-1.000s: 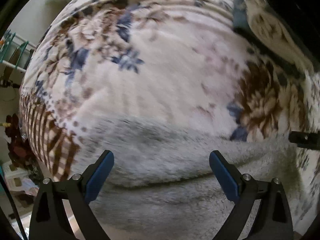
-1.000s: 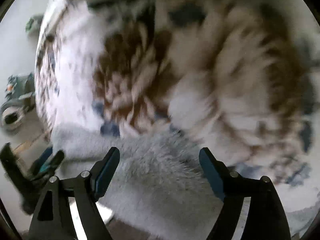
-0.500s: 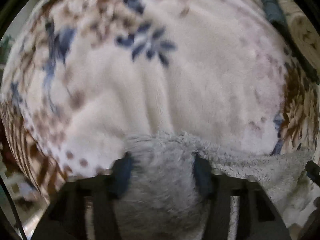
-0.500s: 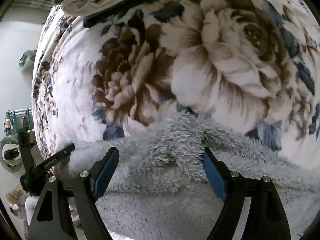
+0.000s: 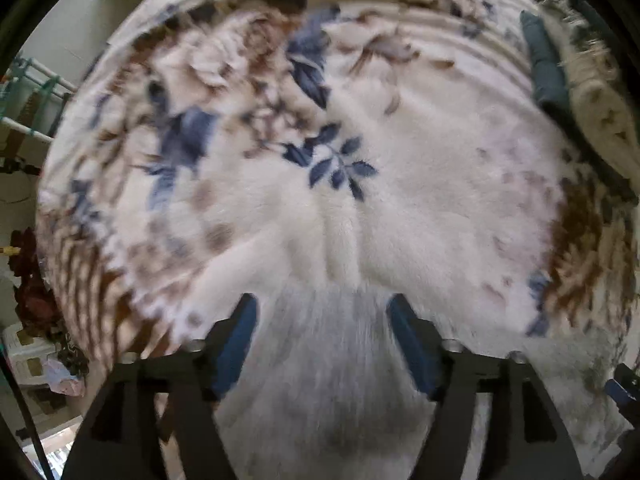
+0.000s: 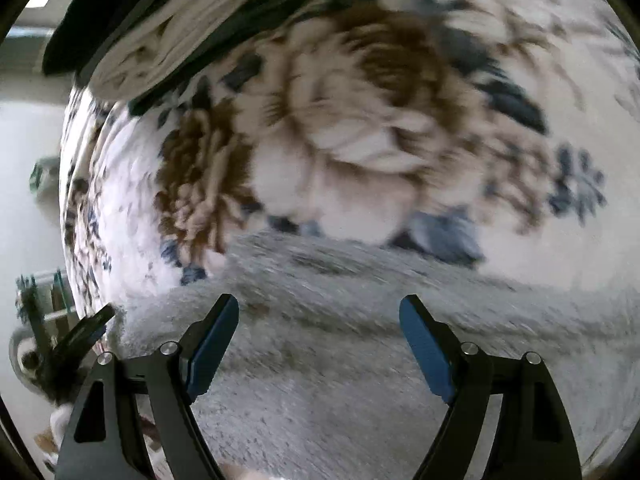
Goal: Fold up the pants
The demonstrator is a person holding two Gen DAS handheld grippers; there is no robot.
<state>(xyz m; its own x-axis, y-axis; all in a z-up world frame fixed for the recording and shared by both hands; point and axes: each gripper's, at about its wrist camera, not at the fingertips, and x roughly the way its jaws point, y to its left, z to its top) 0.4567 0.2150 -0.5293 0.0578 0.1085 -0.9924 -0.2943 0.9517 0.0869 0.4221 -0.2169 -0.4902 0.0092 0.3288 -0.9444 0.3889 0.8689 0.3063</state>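
1. Left wrist view: the left tongs (image 5: pixel 322 334) sit partly closed, their blue pads (image 5: pixel 236 346) pressed in on a bunched ridge of the grey fleece pants (image 5: pixel 320 380), which lie on a bed under a floral blanket (image 5: pixel 400 208). The frame is blurred, so how firm the hold is cannot be told, but the cloth fills the gap between the pads. The blanket puckers just ahead of the grip, which suggests some of it may be caught or dragged along; a clean fold calls for only the fleece in the bite. The other tool's tip (image 5: pixel 622 388) shows at the right edge

2. Right wrist view: the right tongs (image 6: pixel 320 330) stand wide open above the pants (image 6: pixel 360 360), holding nothing. The grey cloth spreads across the lower frame, its far edge against the blanket's brown flower (image 6: pixel 208 184). A stack of folded bedding (image 6: pixel 168 36) lies at the top left, well apart. The left tool (image 6: pixel 80 336) appears at the left edge by the cloth's end. Judged from here, this side should close on the matching edge before any lift, so both ends rise level and the fold lands square
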